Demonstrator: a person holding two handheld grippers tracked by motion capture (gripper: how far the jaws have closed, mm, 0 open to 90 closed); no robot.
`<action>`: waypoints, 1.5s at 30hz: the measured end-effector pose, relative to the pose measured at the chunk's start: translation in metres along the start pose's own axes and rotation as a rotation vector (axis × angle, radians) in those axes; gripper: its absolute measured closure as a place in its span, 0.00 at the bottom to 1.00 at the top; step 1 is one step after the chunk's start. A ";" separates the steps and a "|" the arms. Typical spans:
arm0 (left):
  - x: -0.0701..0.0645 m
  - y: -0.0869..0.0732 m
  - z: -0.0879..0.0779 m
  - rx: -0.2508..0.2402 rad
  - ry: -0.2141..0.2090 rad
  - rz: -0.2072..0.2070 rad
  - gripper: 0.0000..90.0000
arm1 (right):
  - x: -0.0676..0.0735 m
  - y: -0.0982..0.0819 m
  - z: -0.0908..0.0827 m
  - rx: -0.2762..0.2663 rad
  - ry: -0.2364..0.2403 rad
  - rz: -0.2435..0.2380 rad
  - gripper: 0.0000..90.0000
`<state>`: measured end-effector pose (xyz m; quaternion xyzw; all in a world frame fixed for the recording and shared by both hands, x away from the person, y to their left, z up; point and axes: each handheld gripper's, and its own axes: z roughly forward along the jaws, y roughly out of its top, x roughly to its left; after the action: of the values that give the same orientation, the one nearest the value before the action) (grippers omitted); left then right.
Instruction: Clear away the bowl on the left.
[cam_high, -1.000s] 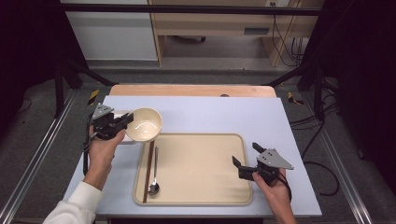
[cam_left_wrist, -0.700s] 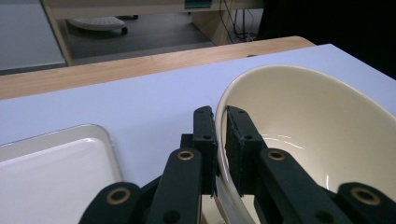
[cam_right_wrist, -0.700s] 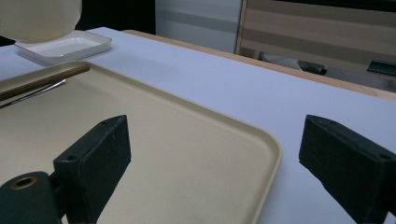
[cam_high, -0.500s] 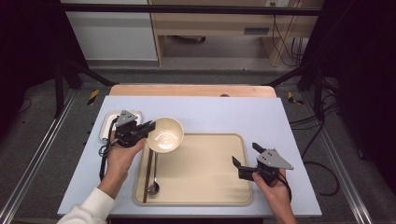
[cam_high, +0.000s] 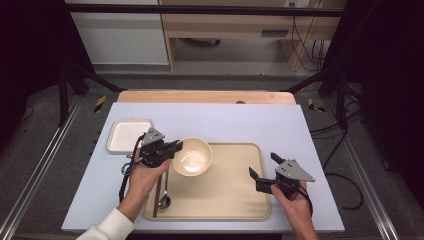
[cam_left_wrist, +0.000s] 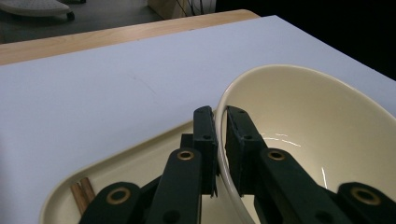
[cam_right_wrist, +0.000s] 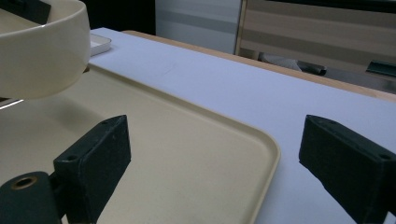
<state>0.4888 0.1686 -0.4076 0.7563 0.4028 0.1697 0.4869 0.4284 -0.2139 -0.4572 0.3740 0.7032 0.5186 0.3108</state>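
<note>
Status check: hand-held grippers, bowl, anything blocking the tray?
Left hand-held gripper shut on bowl rim, over tray. Right hand-held gripper open, empty. Chopsticks and spoon along tray's left edge.

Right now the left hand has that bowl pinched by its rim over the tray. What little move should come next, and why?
Probably a gentle lowering. The left gripper is shut on the rim of the bowl, which hangs above the tray, beside the chopsticks and spoon. Bare tray seems to lie below it, and the open right gripper waits aside.

High view overlooks the table; claw cameras closely share the tray (cam_high: 235, 200).
</note>
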 end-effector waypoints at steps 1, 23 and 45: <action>-0.001 -0.001 0.001 0.005 -0.005 0.002 0.92 | 0.000 0.000 0.000 0.001 -0.001 0.001 0.11; -0.006 -0.037 0.011 0.092 -0.040 -0.013 0.92 | 0.000 0.000 0.000 0.004 0.002 0.000 0.11; 0.002 -0.041 0.010 0.067 -0.020 -0.019 0.75 | 0.000 0.000 0.000 0.007 0.004 0.001 0.10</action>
<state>0.4784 0.1723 -0.4483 0.7702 0.4104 0.1439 0.4666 0.4286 -0.2139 -0.4578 0.3744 0.7055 0.5170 0.3079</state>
